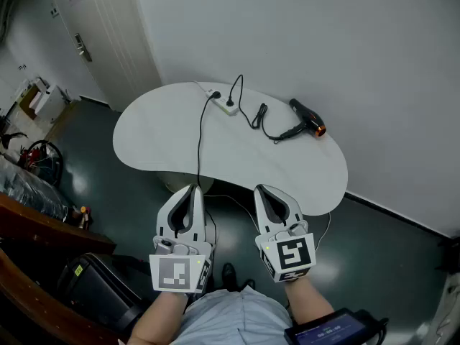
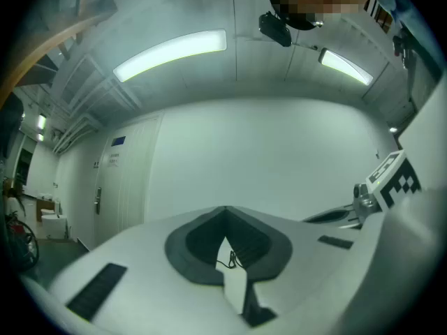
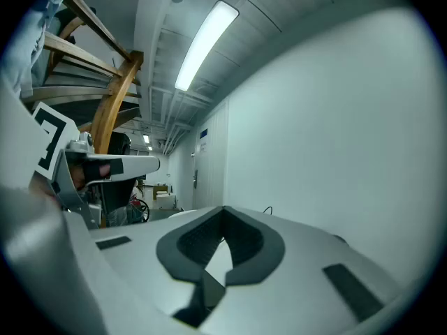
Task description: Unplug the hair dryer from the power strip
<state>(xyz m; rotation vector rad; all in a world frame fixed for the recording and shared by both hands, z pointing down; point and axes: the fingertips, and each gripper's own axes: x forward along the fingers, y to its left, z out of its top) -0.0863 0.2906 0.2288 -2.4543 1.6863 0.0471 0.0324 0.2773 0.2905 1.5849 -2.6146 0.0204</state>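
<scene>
A black hair dryer (image 1: 307, 117) with an orange nozzle lies at the back right of the white table (image 1: 165, 139). Its black cord (image 1: 260, 121) loops left to a plug (image 1: 230, 103) sitting in the white power strip (image 1: 224, 105) at the table's back middle. The strip's own black lead (image 1: 200, 146) runs toward the front edge. My left gripper (image 1: 192, 190) and right gripper (image 1: 263, 191) hover side by side at the near edge, far from the strip, both shut and empty. In the left gripper view the jaws (image 2: 225, 213) meet at their tips; the right gripper view shows the same (image 3: 223, 211).
A white wall stands close behind the table. A door (image 1: 100, 27) is at the back left. Clutter and boxes (image 1: 36, 99) line the floor at the left, with a dark wooden ledge (image 1: 43, 225) and a black case (image 1: 97, 286) near my left side.
</scene>
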